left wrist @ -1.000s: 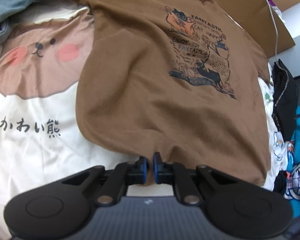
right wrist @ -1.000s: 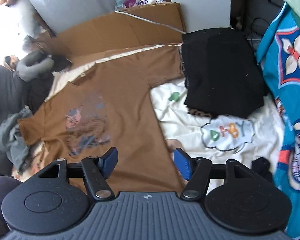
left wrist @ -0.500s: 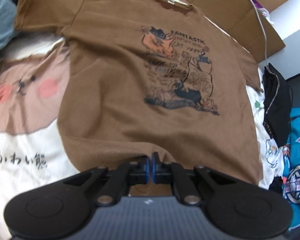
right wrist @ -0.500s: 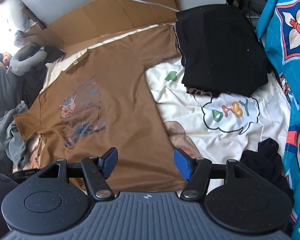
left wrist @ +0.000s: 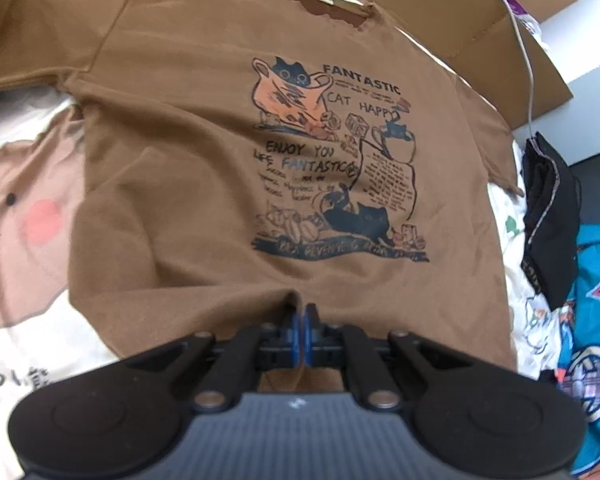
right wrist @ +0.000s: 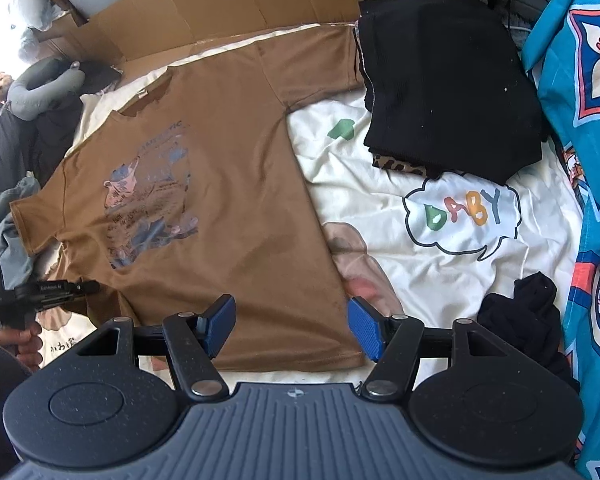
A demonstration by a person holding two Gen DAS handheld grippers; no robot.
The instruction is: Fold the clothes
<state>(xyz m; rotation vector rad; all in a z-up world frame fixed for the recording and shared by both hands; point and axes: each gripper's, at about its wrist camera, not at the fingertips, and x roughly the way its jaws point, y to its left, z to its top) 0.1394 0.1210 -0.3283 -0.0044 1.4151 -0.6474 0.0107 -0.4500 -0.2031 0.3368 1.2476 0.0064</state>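
Brown t-shirt (left wrist: 188,168) lay flat, print up, on bed sheet (right wrist: 440,280). Left gripper (left wrist: 302,316) was clamped on bottom hem, cloth puckered at pads. Right gripper (right wrist: 292,322) hung over hem's right corner, jaws apart, nothing between. Step judged: securing hem for first fold. Next: right gripper lowers, pinches corner.

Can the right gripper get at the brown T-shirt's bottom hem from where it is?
Probably yes: the right gripper hangs open just above the brown T-shirt, its hem lying flat with nothing on it, the black garment well away.
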